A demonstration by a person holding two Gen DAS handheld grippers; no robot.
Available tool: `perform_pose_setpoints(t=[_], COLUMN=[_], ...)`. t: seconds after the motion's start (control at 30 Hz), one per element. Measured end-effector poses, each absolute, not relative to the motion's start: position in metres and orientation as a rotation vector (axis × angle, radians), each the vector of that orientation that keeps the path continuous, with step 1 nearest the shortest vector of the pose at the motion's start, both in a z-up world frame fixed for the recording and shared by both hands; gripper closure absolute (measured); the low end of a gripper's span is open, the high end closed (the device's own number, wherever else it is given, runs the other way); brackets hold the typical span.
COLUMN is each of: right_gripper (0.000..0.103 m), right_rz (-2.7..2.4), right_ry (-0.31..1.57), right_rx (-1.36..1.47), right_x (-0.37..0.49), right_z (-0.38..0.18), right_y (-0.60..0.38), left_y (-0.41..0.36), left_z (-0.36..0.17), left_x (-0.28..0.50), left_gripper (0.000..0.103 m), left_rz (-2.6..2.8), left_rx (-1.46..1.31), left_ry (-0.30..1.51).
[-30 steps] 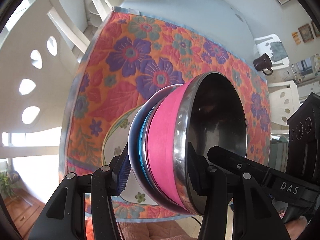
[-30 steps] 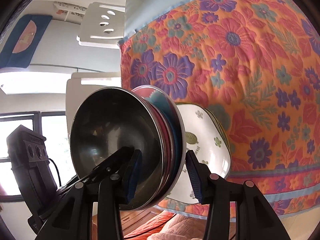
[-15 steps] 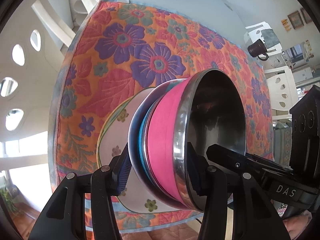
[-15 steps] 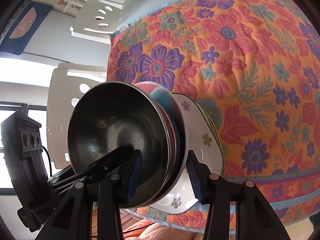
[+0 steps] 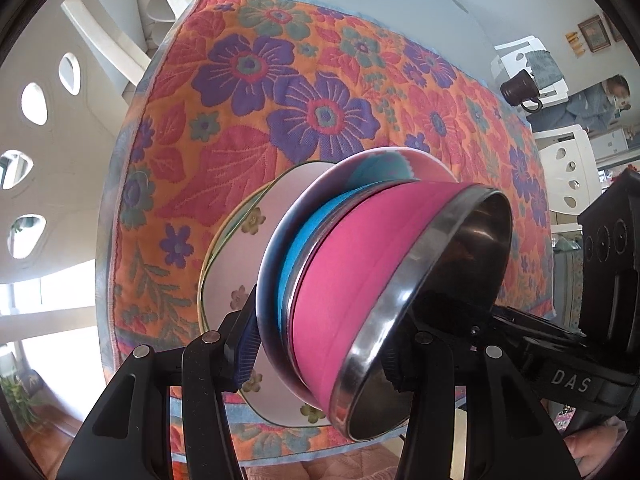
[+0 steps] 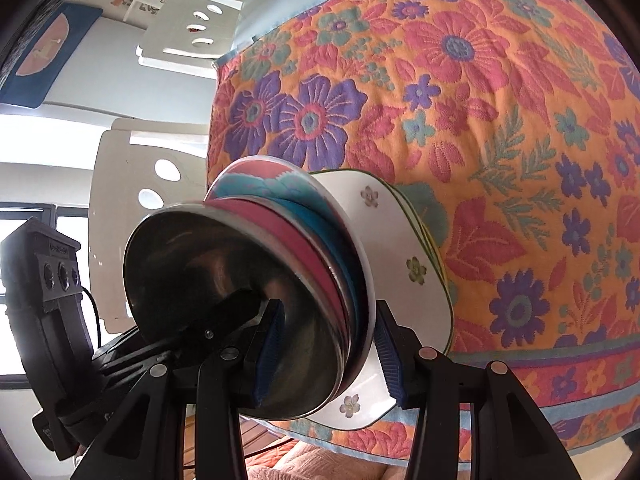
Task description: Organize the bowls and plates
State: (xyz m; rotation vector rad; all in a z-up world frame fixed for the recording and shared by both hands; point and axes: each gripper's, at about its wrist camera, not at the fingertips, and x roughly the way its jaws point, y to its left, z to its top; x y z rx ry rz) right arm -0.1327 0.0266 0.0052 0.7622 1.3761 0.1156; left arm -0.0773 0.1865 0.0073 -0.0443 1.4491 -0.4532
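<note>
A stack of nested bowls, with a pink steel-lined bowl point(image 5: 352, 280) on top, a blue one and a patterned one under it, is held from both sides. My left gripper point(image 5: 320, 352) is shut on the stack's rim. My right gripper point(image 6: 328, 356) is shut on the opposite rim point(image 6: 344, 320). The stack is low over a white square plate with small flowers point(image 5: 236, 248), which lies on the floral cloth; the plate also shows in the right wrist view point(image 6: 404, 264). I cannot tell whether the stack touches the plate.
The orange floral tablecloth point(image 5: 280, 100) covers the table near its front edge point(image 6: 520, 436). A dark mug point(image 5: 520, 90) stands at the far right. White chairs point(image 6: 132, 184) stand around the table. Each gripper's body shows in the other's view point(image 5: 608, 264).
Both grippers have moved the bowl stack down and forward over the white flowered plate. The stack now covers more of the plate. The grips have not changed.
</note>
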Motion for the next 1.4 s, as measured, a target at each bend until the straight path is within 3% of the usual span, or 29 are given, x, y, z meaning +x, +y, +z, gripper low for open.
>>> perform_pose_setpoints(t=[0.5, 0.77, 0.83, 0.87, 0.97, 1.03, 1.1, 1.4], right_gripper=[0.060, 0.060, 0.060, 0.060, 0.043, 0.016, 0.000, 0.000], right_rz=[0.128, 0.139, 0.143, 0.154, 0.182, 0.186, 0.201, 0.233], right_ry=[1.422, 1.433, 1.416, 1.395, 1.333, 1.302, 1.297, 1.236], right_rx=[0.706, 0.519, 0.417, 0.354, 0.231, 0.146, 0.064, -0.011], right_x=[-0.121, -0.112, -0.111, -0.113, -0.124, -0.133, -0.140, -0.158], right_z=[-0.008, 0.010, 0.025, 0.035, 0.054, 0.061, 0.061, 0.054], right_y=[0.033, 0.042, 0.046, 0.049, 0.054, 0.061, 0.070, 0.091], left_y=[0.197, 0.216, 0.227, 0.232, 0.242, 0.245, 0.248, 0.243], left_z=[0.008, 0.039, 0.053, 0.060, 0.071, 0.073, 0.070, 0.049], left_x=[-0.077, -0.081, -0.084, -0.087, -0.098, -0.106, -0.113, -0.130], left_gripper=[0.057, 0.054, 0.045, 0.035, 0.022, 0.013, 0.000, 0.001], left_rz=[-0.444, -0.339, -0.288, -0.277, -0.252, -0.234, -0.223, -0.243], left_rx=[-0.108, -0.155, -0.147, -0.144, -0.092, -0.039, -0.013, -0.019], left_ry=[1.436, 1.362, 1.331, 1.308, 1.258, 1.244, 1.263, 1.286])
